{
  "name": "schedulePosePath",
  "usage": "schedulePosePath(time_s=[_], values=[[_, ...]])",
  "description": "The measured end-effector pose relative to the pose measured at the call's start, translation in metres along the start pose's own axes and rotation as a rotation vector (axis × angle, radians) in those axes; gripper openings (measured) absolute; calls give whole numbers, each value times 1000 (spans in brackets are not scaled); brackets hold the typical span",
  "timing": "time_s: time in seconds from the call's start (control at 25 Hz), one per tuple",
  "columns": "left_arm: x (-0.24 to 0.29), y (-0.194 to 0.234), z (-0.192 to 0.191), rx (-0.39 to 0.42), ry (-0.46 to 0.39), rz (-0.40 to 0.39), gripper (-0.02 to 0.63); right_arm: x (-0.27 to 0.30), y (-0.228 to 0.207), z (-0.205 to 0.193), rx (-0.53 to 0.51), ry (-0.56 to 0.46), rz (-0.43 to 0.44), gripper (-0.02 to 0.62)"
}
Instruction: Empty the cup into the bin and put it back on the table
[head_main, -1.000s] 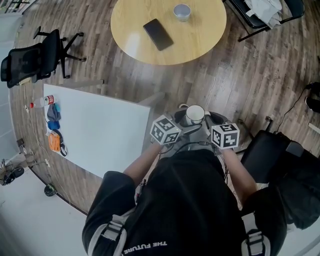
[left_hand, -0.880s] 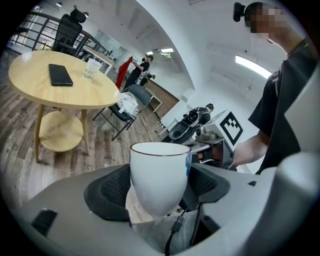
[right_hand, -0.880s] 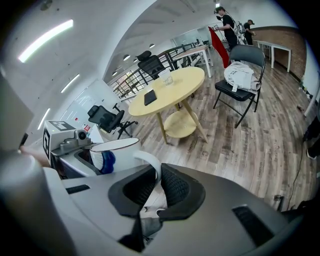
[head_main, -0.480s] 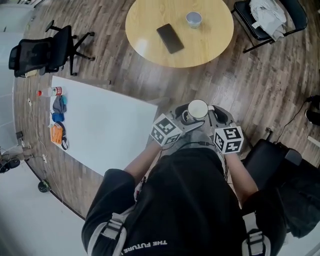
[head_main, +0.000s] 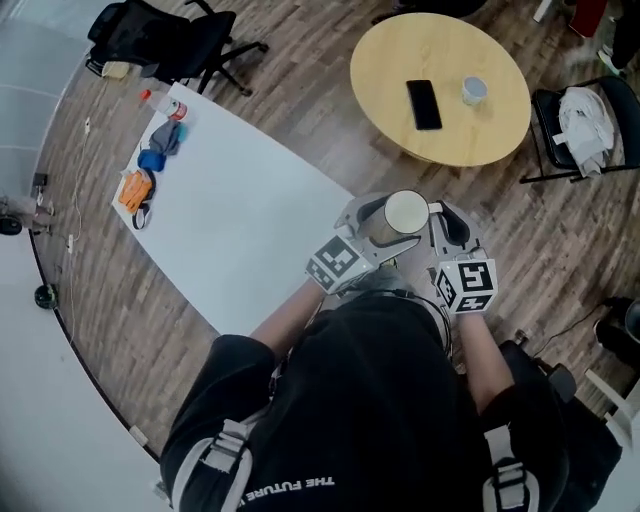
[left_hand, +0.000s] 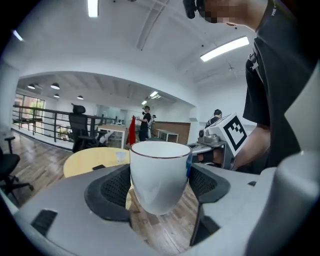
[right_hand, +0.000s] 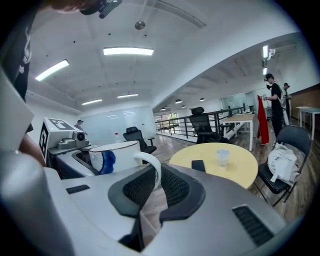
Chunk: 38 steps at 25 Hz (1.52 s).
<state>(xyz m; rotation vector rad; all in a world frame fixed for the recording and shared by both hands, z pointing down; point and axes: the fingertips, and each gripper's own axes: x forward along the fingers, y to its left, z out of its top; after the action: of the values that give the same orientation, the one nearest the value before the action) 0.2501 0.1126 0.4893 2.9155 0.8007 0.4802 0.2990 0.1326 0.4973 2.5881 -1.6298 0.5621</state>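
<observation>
Short of the round worktop (head_main: 455, 130), I hold the cup (head_main: 405, 212) aloft, mid-carry I judge: left tongs (left_hand: 160, 187) clamped on its body, right tongs (right_hand: 154, 189) pinching its handle. No bin visible; next I must find it, then tip.

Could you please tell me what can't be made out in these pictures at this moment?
- Inside of the cup: the left gripper view looks from below the rim, so the wall hides it; in the head view it is too small to tell.
- The bin: in no view.
- Items at the white table's far end: head view, too small to name.
- Small cup on the round table: contents too small.
</observation>
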Motion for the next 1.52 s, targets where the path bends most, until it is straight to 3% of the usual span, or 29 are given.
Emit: schedulePosePath(time_s=[0.24,0.52,0.68,0.92,1.24,1.52], values=[[-107,29,-9,-42,-56,324,367,51,109,16,-104,14,308,46],[-269,46,-47,-124,-101,689,367,96,285,8,-221,47,660,46],[-334,44,-81,-167,-82,824,367,108,360,-14,-280,80,799,46],[-377,59,-145,-251,-34,880,367,137,416,-59,-372,134,863,46],[-388,105,-231,-303,34,855,367,199,435,-134,-418,236,874,46],[-384,118,-251,-296,29,832,367,216,432,-154,-408,269,839,46]])
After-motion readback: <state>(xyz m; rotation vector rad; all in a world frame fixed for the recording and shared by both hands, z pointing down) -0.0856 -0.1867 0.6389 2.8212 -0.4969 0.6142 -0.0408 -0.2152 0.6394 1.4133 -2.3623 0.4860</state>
